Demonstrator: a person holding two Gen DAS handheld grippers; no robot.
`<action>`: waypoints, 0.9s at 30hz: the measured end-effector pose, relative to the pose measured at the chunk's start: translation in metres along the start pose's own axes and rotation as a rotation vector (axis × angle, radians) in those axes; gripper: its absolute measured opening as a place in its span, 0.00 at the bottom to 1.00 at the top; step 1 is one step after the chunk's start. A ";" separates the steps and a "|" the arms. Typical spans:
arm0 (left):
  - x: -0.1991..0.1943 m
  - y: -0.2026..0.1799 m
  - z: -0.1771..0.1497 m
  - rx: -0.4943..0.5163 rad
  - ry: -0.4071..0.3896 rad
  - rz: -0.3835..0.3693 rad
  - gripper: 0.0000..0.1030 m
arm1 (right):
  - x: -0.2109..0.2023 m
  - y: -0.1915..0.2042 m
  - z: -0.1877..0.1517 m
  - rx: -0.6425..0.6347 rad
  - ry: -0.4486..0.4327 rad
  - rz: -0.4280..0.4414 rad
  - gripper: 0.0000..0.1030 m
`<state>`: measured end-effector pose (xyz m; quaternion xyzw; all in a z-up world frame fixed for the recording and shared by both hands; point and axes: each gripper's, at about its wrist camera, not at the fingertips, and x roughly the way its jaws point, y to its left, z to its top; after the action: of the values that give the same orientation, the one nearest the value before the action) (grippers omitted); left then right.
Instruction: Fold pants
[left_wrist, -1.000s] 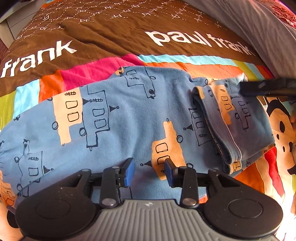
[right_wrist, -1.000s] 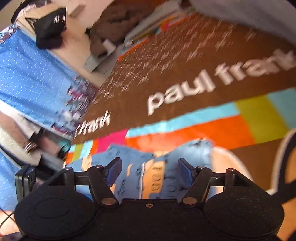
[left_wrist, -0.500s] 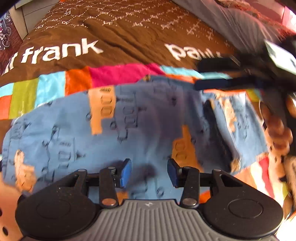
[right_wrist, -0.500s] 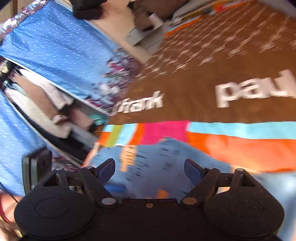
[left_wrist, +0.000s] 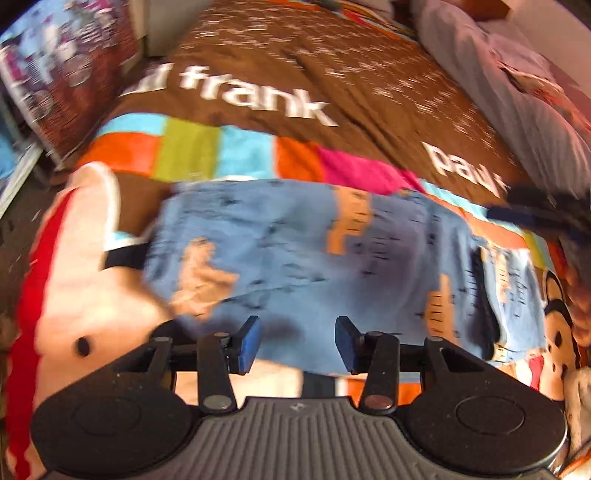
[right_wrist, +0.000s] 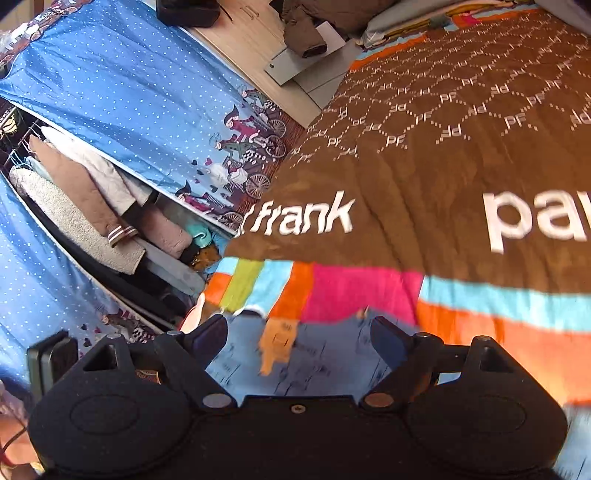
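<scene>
Evidently soft, light pants lie limp on the bed; pinch the 9 o'clock end; left tool and right tool gape empty

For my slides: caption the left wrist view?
Open left gripper above blue printed pants on a colourful bedspread.

Bedspread, brown upper field: large white lowercase lettering is showing "frank" in full, with "pa" running off the right edge in the right wrist view and "paul" blurring at the right in the left wrist view. Farther up the same field, small white "PF" monograms are repeating inside a dotted diamond lattice. Nothing else is reading legibly.
</scene>
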<state>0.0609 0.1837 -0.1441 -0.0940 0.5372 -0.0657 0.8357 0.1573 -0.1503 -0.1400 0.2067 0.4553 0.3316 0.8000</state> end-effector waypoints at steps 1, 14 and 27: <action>-0.001 0.010 -0.002 -0.020 0.001 0.015 0.47 | -0.003 0.003 -0.007 0.003 0.004 -0.018 0.84; 0.029 0.087 0.004 -0.345 -0.090 -0.128 0.50 | -0.007 0.021 -0.077 0.060 0.063 -0.118 0.84; 0.036 0.087 0.017 -0.375 -0.088 -0.214 0.21 | 0.079 0.108 -0.102 -0.419 0.218 -0.225 0.74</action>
<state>0.0917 0.2626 -0.1886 -0.3072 0.4898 -0.0486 0.8145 0.0605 -0.0156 -0.1693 -0.0522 0.4804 0.3480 0.8033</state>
